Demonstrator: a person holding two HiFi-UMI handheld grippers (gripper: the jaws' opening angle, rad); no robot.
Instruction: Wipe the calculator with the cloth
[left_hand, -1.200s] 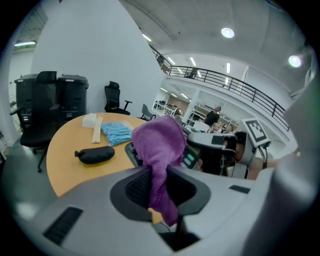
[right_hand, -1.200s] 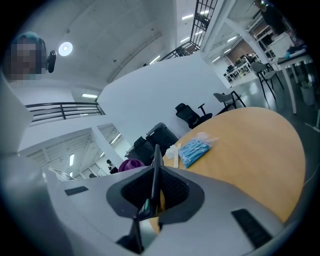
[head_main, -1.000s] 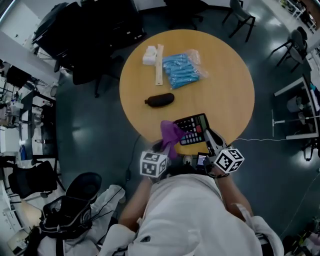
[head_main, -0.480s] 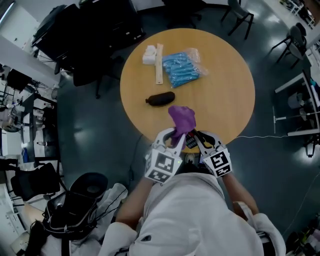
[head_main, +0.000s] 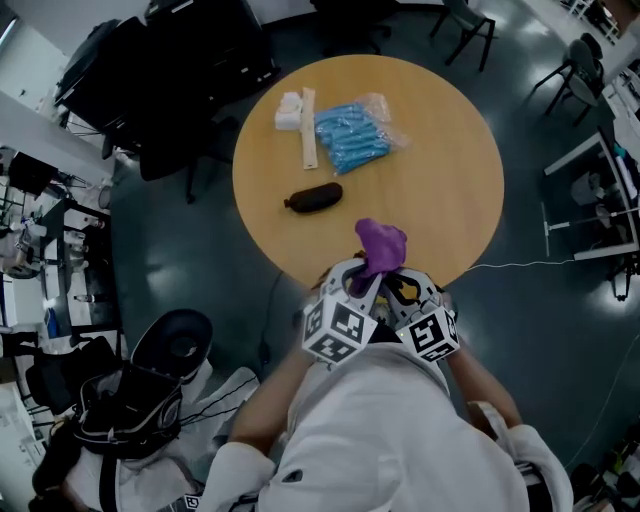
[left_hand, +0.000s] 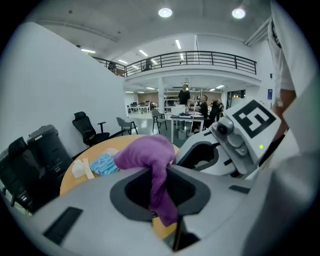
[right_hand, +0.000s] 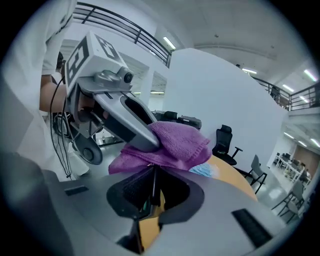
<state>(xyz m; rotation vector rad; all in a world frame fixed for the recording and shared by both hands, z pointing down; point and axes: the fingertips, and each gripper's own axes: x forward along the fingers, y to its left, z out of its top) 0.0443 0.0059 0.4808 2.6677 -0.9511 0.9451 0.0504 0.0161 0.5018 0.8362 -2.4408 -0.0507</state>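
Note:
My left gripper (head_main: 366, 278) is shut on the purple cloth (head_main: 380, 243), which bunches above both grippers at the round table's near edge. In the left gripper view the cloth (left_hand: 150, 160) hangs down between the jaws of the left gripper (left_hand: 161, 194). My right gripper (head_main: 402, 288) is shut on the black calculator (right_hand: 149, 190), held on edge so that only its thin side and a few keys show. The cloth (right_hand: 172, 145) drapes over the calculator's top end. From the head view the calculator is hidden behind the cloth and the grippers.
On the wooden table (head_main: 440, 170) lie a black pouch (head_main: 315, 197), a clear bag of blue items (head_main: 352, 140), a pale ruler (head_main: 307, 140) and a white block (head_main: 289, 111). Chairs and desks stand round the table on the dark floor.
The calculator has come up off the table in the right gripper. Both grippers have rolled and drawn together. The cloth has moved right and up, onto the calculator.

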